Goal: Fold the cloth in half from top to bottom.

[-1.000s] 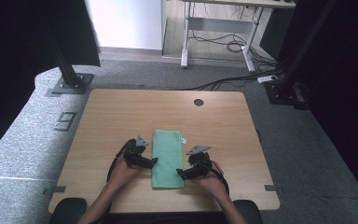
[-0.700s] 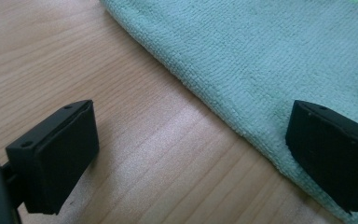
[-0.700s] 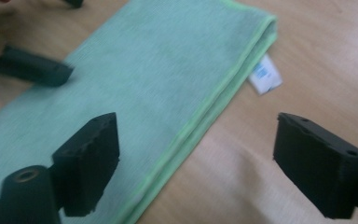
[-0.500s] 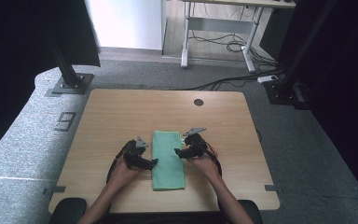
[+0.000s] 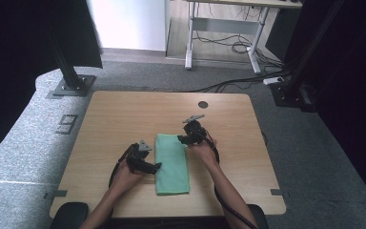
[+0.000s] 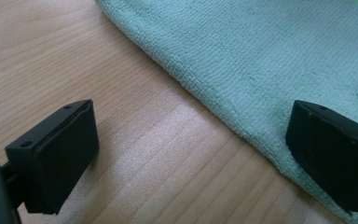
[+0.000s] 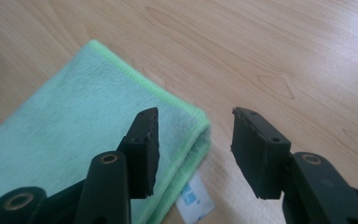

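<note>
The right gripper (image 5: 185, 139) is straddling, jaws just closing but ungripped, the folded green towel's (image 5: 172, 163) 1-o'clock corner for lifting, while the released left gripper (image 5: 155, 166) is waiting at its 9-o'clock edge mid-table.

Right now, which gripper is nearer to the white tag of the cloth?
Right. The right gripper hangs at the cloth's far right corner, where the tag sticks out. The left gripper sits at the cloth's left edge, midway along.
</note>
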`<action>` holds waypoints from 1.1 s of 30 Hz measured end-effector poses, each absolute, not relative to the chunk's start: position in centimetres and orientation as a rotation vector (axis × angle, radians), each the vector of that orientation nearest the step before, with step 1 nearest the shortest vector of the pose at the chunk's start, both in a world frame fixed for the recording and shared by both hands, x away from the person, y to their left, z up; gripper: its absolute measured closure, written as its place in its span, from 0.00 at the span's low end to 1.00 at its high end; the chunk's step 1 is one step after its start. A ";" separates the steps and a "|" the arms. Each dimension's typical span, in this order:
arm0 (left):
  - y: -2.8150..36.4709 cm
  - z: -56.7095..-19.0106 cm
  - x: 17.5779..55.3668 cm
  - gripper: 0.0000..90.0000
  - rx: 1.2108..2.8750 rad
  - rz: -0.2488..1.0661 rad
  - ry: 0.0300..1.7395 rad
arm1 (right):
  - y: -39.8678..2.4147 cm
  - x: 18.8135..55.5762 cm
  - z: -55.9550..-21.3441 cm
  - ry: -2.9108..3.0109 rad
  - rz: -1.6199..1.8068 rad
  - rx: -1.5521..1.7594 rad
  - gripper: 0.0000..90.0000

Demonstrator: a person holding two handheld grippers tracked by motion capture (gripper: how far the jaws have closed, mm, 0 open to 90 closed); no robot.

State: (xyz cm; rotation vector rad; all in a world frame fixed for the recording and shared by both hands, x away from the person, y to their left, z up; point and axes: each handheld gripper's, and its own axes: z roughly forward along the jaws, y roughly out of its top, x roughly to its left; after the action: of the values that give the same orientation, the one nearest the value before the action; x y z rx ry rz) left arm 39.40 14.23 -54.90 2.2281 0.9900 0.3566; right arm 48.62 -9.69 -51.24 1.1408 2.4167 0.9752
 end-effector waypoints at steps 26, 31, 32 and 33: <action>14.2 -54.9 39.4 0.03 2.227 0.357 0.993 | -8.8 49.3 -53.0 2.500 0.895 1.061 0.94; 14.2 -54.9 39.4 0.03 2.227 0.357 0.994 | -9.3 48.5 -51.4 2.480 0.979 1.032 0.94; 14.2 -54.9 39.4 0.03 2.227 0.357 0.994 | -9.4 48.3 -51.0 2.479 0.991 1.014 0.94; 14.2 -54.9 39.4 0.03 2.227 0.357 0.994 | -9.4 48.3 -51.0 2.479 0.991 1.014 0.94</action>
State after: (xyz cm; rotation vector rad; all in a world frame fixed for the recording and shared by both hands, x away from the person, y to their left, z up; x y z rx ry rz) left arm 39.39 14.20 -54.90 2.2271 0.9942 0.3568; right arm 48.33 -9.36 -51.00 1.0135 2.4787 0.9913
